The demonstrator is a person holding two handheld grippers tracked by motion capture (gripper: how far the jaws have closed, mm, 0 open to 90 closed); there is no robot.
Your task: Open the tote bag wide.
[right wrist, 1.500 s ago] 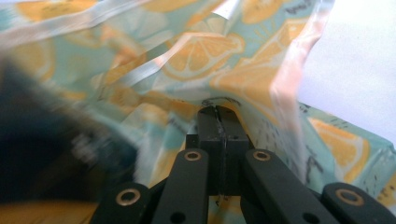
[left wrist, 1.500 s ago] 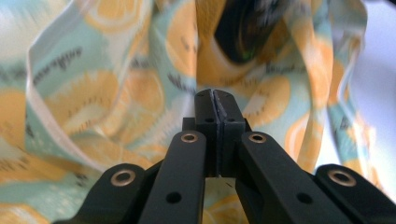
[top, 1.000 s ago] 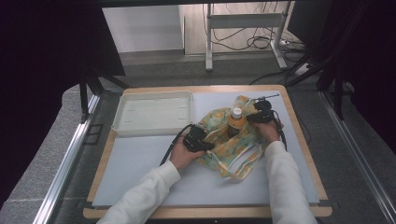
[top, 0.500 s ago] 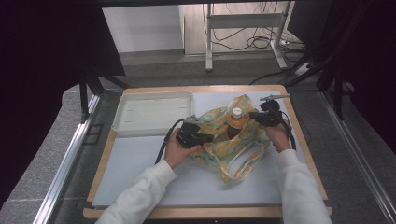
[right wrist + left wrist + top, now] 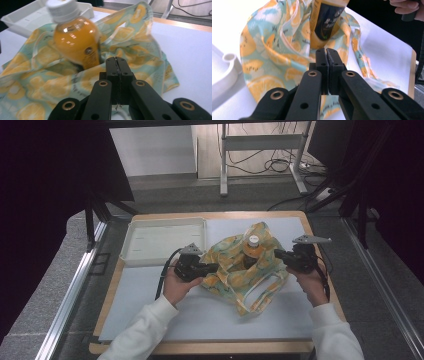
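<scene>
Both grippers, L [image 5: 212,267] & R [image 5: 276,254], jaws clamped on lemon-print bag [image 5: 235,270] fabric; lift evenly so juice bottle [image 5: 252,249] stays upright.

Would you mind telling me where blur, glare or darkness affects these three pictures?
High view: sharp on the table, but both sides are almost black. Left gripper view: the white tabletop glares out, and the bottle is soft. Right gripper view: the bottle cap is smeared by blur, while the lemon-print bag is clearer.
</scene>
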